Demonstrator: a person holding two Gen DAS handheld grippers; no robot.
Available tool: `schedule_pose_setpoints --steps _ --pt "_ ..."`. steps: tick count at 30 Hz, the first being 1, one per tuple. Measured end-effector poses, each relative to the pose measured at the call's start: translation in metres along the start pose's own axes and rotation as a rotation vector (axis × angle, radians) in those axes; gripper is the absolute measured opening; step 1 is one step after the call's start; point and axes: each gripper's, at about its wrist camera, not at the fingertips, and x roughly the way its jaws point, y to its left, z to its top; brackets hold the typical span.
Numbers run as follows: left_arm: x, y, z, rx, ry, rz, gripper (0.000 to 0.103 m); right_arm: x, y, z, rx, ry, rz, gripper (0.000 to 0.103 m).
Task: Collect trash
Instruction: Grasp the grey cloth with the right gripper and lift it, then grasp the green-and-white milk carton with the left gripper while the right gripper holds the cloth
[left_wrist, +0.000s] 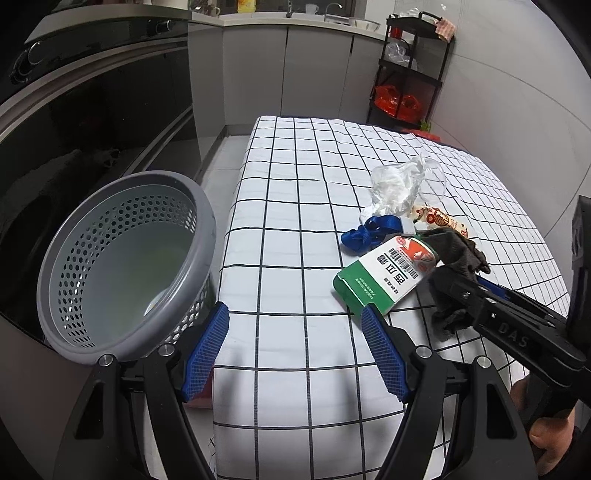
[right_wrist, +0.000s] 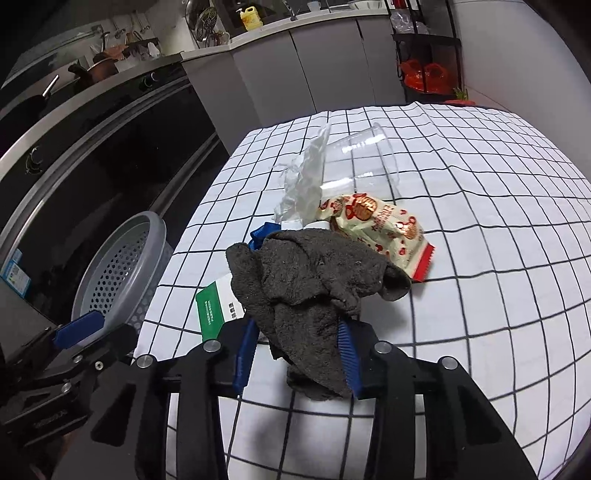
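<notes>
Right wrist view: right tongs (right_wrist: 295, 350) pinch the dark rag (right_wrist: 314, 284); left tongs (left_wrist: 295, 350) spread.

Rough, matt grey terry rag (right_wrist: 314, 291) bunches between the right gripper (right_wrist: 297, 354)'s ribbed blue plastic pads (right_wrist: 347, 354). Just ahead, a glossy printed snack wrapper (right_wrist: 384, 225), a clear smooth plastic cup (right_wrist: 365, 158) and crinkled thin film (right_wrist: 306, 177). Beside the left gripper (left_wrist: 295, 350), a matt grey perforated plastic basket (left_wrist: 125, 258); under everything, a soft woven checked tablecloth (left_wrist: 295, 177). The green-and-white carton (left_wrist: 384, 277) looks like smooth card.
</notes>
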Motion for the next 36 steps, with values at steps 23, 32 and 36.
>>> schedule_pose_setpoints --steps 23,32,36 --pt "0.053 -0.065 0.02 0.178 0.054 -0.132 0.085 -0.076 -0.065 -0.021 0.182 -0.07 0.042 0.038" --pt "0.08 -0.082 0.03 0.249 0.09 -0.14 0.088 -0.076 -0.07 -0.02 0.198 -0.071 0.049 0.038" --pt "0.089 -0.09 0.034 0.255 0.102 -0.149 0.088 -0.074 -0.069 -0.021 0.197 -0.065 0.051 0.038"
